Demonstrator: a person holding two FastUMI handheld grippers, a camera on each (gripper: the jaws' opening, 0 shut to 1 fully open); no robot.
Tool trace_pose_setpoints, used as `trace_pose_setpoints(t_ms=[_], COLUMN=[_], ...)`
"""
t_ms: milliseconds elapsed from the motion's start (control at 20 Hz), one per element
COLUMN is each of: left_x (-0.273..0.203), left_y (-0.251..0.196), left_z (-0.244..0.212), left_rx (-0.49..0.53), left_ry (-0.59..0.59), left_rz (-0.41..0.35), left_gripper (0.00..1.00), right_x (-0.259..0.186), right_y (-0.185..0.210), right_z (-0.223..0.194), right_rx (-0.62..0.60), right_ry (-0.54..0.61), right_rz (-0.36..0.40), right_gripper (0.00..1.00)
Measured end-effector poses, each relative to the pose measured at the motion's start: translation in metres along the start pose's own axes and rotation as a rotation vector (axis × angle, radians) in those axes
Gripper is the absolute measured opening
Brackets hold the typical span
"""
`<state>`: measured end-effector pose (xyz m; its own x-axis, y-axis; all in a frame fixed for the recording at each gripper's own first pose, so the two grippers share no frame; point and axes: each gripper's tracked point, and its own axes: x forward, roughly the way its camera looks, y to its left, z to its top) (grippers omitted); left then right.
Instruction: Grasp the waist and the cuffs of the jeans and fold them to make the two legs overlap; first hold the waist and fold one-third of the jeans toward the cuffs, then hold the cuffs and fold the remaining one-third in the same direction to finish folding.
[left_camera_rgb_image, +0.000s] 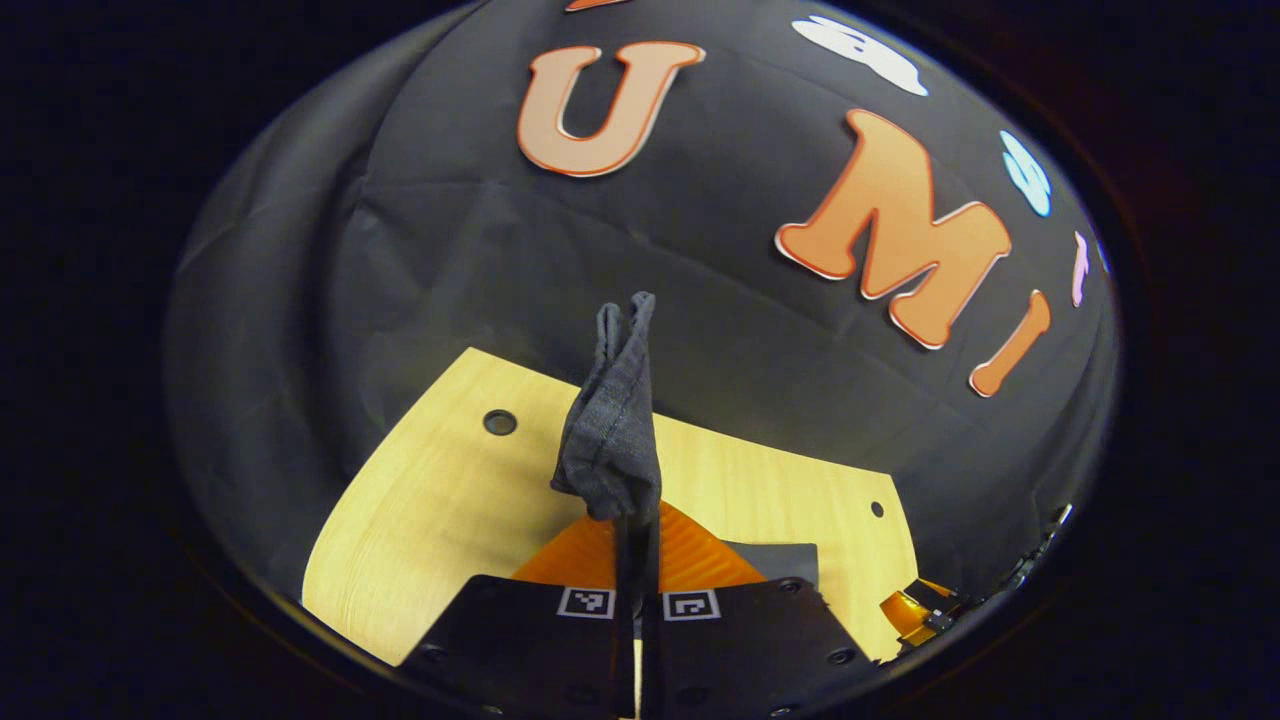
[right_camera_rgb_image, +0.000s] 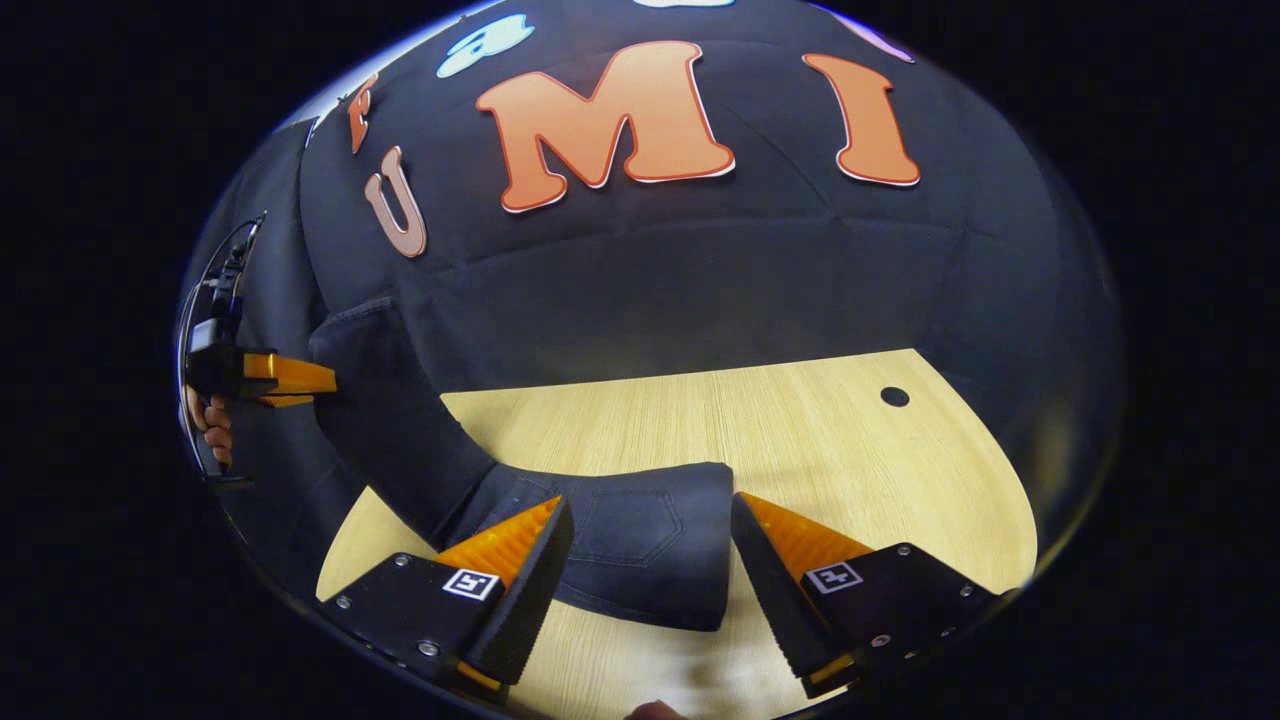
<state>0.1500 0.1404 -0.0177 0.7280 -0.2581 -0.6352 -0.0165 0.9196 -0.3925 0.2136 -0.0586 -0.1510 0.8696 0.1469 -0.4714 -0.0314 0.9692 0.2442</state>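
Draping off table (right_camera_rgb_image: 800, 440) — dark jeans (right_camera_rgb_image: 640, 545), bunched in left gripper (left_camera_rgb_image: 636, 540).

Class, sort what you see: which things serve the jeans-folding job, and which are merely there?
In the job: dark denim jeans; left gripper, shut on the jeans; right gripper, open.

Merely there: pale wooden table; black cloth booth wall.

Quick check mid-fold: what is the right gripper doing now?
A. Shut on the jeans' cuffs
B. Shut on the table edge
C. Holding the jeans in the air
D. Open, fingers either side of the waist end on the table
D: in the right gripper view the right gripper is open, its fingers flanking the jeans, whose waist end lies on the table.
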Motion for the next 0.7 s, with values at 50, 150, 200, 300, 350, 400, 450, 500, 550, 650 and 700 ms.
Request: trace_pose_setpoints(t_ms=[50, 150, 200, 300, 350, 400, 450, 500, 550, 650, 700], left_x=[0.002, 0.006, 0.008, 0.014, 0.018, 0.023, 0.027, 0.031, 0.034, 0.041, 0.046], left_y=[-0.017, -0.043, -0.058, -0.087, -0.099, -0.113, -0.127, -0.14, -0.151, -0.172, -0.18], left_z=[-0.004, -0.011, -0.016, -0.027, -0.032, -0.039, -0.047, -0.055, -0.062, -0.077, -0.085], left_rx=[0.015, 0.043, 0.056, 0.08, 0.09, 0.101, 0.111, 0.123, 0.132, 0.147, 0.153], left_ry=[0.002, 0.014, 0.023, 0.041, 0.051, 0.063, 0.076, 0.091, 0.104, 0.134, 0.15], left_rz=[-0.01, -0.033, -0.048, -0.07, -0.077, -0.091, -0.095, -0.102, -0.107, -0.119, -0.123], left_gripper=[0.03, 0.03, 0.03, 0.03, 0.03, 0.03, 0.03, 0.03, 0.03, 0.03, 0.05], right_x=[-0.001, -0.003, -0.003, -0.005, -0.006, -0.008, -0.008, -0.009, -0.01, -0.013, -0.013], right_y=[-0.005, -0.012, -0.016, -0.026, -0.031, -0.036, -0.041, -0.046, -0.053, -0.066, -0.072], right_z=[0.002, 0.005, 0.006, 0.007, 0.008, 0.007, 0.008, 0.01, 0.01, 0.009, 0.009], right_rx=[-0.001, -0.002, -0.002, -0.002, -0.002, -0.003, -0.002, -0.003, -0.001, 0.004, 0.006], right_ry=[-0.004, -0.007, -0.009, -0.009, -0.009, -0.009, -0.01, -0.009, -0.012, -0.013, -0.013], right_rz=[-0.001, 0.001, 0.004, 0.004, 0.004, 0.003, 0.004, -0.001, 0.001, -0.003, -0.005], right_gripper=[0.96, 0.96, 0.96, 0.96, 0.96, 0.96, 0.96, 0.96, 0.96, 0.96, 0.96])
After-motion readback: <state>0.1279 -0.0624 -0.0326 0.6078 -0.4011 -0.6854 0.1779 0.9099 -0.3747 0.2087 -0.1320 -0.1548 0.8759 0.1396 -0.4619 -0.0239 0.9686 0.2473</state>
